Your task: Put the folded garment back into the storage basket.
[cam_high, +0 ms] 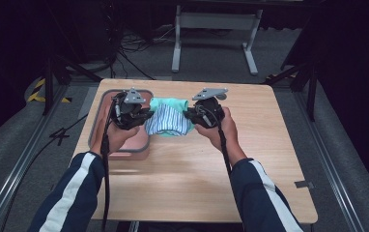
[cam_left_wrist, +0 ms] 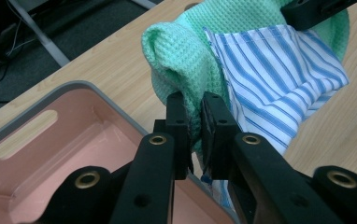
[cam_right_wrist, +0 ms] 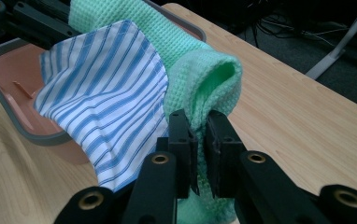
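Holding a bundle of cloth between them, both tongs are clamped on fabric above the far half of the wooden surface [cam_high: 182, 179]. The left tongs [cam_high: 141, 115] pinch a fold of the green waffle towel [cam_high: 169, 103], their two black jaws closed tight on it with only the cloth between them; the left gripper view shows this grip clearly [cam_left_wrist: 194, 122]. The right tongs [cam_high: 191, 116] grip the opposite fold of the same towel [cam_right_wrist: 200, 84] in the same way, jaws pressed on the green weave [cam_right_wrist: 199, 135].

A blue-and-white striped cloth [cam_high: 165, 122] lies against the towel's near face and hangs with it between the two tongs. In the left gripper view the striped cloth [cam_left_wrist: 279, 79] spreads to the right of the jaws, over the green towel [cam_left_wrist: 186, 51]; in the right gripper view it [cam_right_wrist: 106, 93] drapes to the left of the jaws.

The bundle is lifted off the wood, slung between the hands, just beside the right rim of a pink tray with a grey rim [cam_high: 135, 153]. That tray sits near the left edge of the surface, toward the far-left corner, and the left hand [cam_high: 115, 135] is over it. The tray's pink inside [cam_left_wrist: 64, 154] shows a slot handle in its wall. The right hand [cam_high: 223, 130] is over bare wood near the middle of the surface.
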{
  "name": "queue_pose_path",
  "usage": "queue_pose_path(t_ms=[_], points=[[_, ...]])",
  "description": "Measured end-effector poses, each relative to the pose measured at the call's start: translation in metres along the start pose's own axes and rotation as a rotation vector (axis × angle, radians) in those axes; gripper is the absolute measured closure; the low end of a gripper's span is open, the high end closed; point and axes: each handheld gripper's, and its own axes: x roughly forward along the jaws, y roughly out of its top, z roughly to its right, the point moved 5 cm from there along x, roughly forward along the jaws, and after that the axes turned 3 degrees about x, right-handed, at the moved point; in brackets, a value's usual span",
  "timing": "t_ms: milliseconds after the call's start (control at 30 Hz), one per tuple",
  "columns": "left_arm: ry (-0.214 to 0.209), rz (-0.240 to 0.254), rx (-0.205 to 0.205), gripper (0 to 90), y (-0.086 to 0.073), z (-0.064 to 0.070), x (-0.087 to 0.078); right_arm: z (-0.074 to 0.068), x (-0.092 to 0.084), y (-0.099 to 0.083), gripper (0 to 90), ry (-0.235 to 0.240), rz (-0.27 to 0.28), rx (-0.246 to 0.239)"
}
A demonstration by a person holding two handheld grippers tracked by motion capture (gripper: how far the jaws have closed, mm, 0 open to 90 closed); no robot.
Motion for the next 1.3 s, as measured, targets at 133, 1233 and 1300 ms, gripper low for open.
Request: queue_pose_path(t_ms=[133,1233,1300], points=[[0.014,0.004,-0.012,82.8,-0.001,-0.003,-0.006,-0.005,0.004,0.003,81.9,0.014,0.004,-0.007],[0.162,-0.046,-0.047,82.7,-0.039,-0.045,-0.054,-0.071,0.056,0.052,81.7,0.117,0.017,-0.11],[0.167,-0.051,-0.053,82.7,-0.042,-0.046,-0.056,-0.073,0.058,0.053,81.7,0.121,0.016,-0.113]])
